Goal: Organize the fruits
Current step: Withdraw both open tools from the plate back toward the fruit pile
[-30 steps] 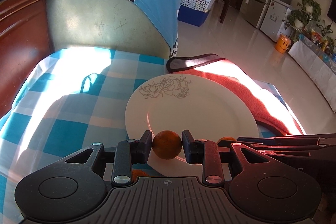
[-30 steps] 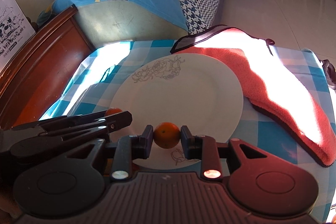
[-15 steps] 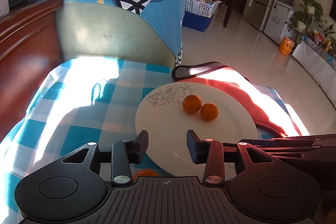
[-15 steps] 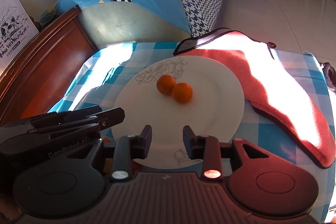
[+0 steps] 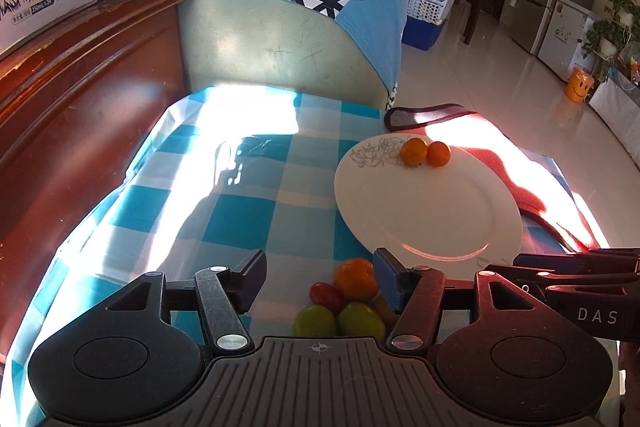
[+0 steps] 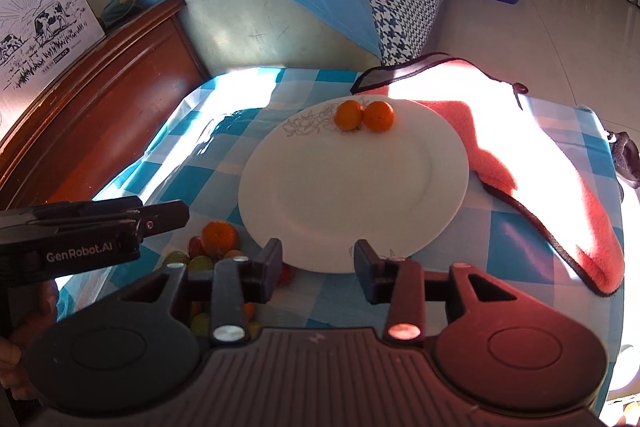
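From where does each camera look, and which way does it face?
Left wrist: on the left gripper, looking down its empty, opening jaws at the fruit pile; the right gripper enters from the right.
Right wrist: on the right gripper, jaws opening, facing the plate; the left gripper and fingers show.
Shared: plate, its two oranges, red cloth.

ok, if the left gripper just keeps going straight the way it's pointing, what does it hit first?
Probably the orange topping the small fruit pile beside the plate. It sits just inside the left gripper's opening jaws, near the right finger, not gripped. Depth is uncertain.
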Demonstrator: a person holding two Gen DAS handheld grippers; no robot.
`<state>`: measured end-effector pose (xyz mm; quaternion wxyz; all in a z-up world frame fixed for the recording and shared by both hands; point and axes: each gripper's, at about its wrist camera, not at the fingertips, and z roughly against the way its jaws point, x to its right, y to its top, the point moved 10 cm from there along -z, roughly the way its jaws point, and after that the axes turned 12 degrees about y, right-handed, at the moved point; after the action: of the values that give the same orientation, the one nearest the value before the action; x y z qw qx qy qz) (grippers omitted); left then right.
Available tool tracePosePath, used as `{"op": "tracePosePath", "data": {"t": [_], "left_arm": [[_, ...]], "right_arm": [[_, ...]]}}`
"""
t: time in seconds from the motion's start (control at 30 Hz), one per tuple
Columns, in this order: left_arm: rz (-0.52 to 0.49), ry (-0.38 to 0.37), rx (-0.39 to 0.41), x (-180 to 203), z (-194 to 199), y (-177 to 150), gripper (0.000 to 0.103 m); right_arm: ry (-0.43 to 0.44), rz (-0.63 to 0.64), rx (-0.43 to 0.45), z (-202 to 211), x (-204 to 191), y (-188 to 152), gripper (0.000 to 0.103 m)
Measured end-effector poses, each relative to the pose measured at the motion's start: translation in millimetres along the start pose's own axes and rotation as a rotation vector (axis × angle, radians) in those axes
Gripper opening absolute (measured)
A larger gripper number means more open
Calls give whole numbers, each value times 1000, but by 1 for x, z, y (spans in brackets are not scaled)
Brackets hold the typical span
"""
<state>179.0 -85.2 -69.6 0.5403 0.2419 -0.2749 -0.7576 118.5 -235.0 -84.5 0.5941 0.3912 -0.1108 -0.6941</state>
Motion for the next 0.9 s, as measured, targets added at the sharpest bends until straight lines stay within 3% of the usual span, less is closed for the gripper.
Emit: {"op": "tracePosePath", "data": {"t": [0.47, 0.9], "left_arm": [[11, 31, -66, -37, 11, -47, 59], [-40, -14, -80, -26, 13, -70, 58]], "right_arm": [[31, 36, -51, 13, -21, -41, 43], [61, 86, -121, 3, -32, -67, 43]]}}
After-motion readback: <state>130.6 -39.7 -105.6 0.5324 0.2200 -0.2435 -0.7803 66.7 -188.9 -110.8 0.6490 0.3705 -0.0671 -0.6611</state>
